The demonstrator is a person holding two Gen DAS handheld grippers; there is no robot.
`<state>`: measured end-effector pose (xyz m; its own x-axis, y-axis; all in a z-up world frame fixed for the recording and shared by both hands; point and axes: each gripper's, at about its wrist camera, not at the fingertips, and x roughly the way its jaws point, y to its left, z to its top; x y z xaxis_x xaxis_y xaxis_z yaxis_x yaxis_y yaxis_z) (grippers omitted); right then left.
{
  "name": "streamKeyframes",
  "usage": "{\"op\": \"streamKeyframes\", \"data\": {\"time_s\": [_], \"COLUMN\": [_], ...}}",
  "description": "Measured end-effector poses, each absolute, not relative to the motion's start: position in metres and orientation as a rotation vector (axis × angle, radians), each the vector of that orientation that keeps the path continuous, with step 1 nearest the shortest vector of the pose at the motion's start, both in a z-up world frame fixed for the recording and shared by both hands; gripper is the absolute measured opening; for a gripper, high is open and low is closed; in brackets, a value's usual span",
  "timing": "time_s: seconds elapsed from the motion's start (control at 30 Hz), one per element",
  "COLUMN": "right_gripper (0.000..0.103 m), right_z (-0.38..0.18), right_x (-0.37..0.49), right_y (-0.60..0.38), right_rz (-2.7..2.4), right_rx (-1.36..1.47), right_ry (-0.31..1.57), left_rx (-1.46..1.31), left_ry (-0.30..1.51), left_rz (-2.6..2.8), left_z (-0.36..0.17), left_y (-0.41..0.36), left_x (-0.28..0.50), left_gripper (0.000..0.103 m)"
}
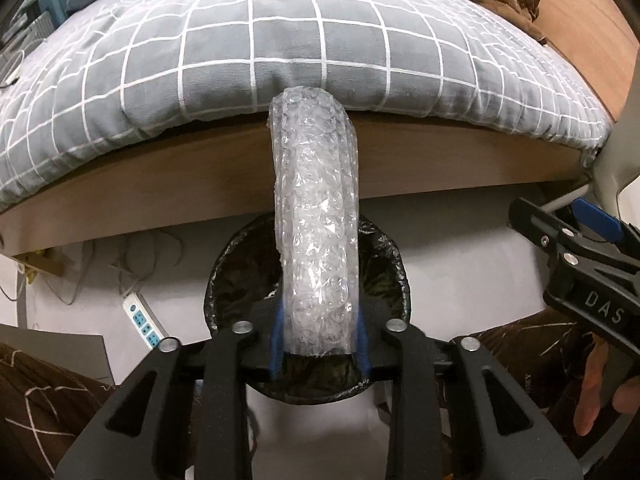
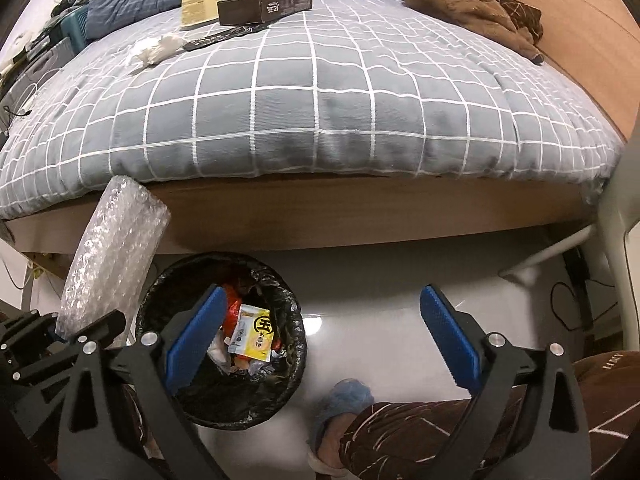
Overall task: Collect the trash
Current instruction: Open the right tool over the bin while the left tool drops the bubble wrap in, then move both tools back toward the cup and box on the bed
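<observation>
Left gripper (image 1: 319, 340) pinching bubble wrap roll (image 1: 316, 216) at base, roll sticking out ahead, curving over bed edge (image 1: 208, 180). Trash bin (image 1: 384, 248) sitting directly beneath left gripper. Right gripper (image 2: 320, 336) standing wide, holding nothing, bin (image 2: 288, 392) below its left finger. Judging: tilting roll down into bin mouth before letting go is preventing tall roll tipping out onto floor (image 2: 380, 288).

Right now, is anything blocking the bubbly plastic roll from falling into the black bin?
Nothing visible blocks it. The left gripper holds the bubble wrap roll just above the bin, whose mouth is open with wrappers low inside. The right gripper is open and empty beside it.
</observation>
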<state>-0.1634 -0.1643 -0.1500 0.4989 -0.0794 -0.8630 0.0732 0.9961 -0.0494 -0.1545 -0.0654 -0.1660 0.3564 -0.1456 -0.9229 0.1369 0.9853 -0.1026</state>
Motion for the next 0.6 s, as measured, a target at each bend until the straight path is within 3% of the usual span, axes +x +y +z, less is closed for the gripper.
{"op": "streamKeyframes", "data": {"time_s": [0.33,0.43,0.6], "right_gripper": [0.093,0.093,0.093], "right_z": [-0.142,-0.137,-0.128], "right_x": [-0.163,-0.163,-0.161], "right_y": [-0.157,-0.156,-0.155], "right_rz": [-0.074,-0.073,-0.073], "right_rx": [-0.011,-0.009,-0.018], "right_ry": [1.017,1.001,0.964], "left_rx": [-0.013,-0.007,-0.006], "left_ry": [1.124,1.084,1.046], "left_rz": [-0.120,-0.103,-0.090], "left_z": [-0.143,-0.131,-0.115], "left_y": [-0.049,-0.046,-0.038], "left_x": [-0.150,-0.148,-0.143], "left_gripper": [0.087,0.096,0.097]}}
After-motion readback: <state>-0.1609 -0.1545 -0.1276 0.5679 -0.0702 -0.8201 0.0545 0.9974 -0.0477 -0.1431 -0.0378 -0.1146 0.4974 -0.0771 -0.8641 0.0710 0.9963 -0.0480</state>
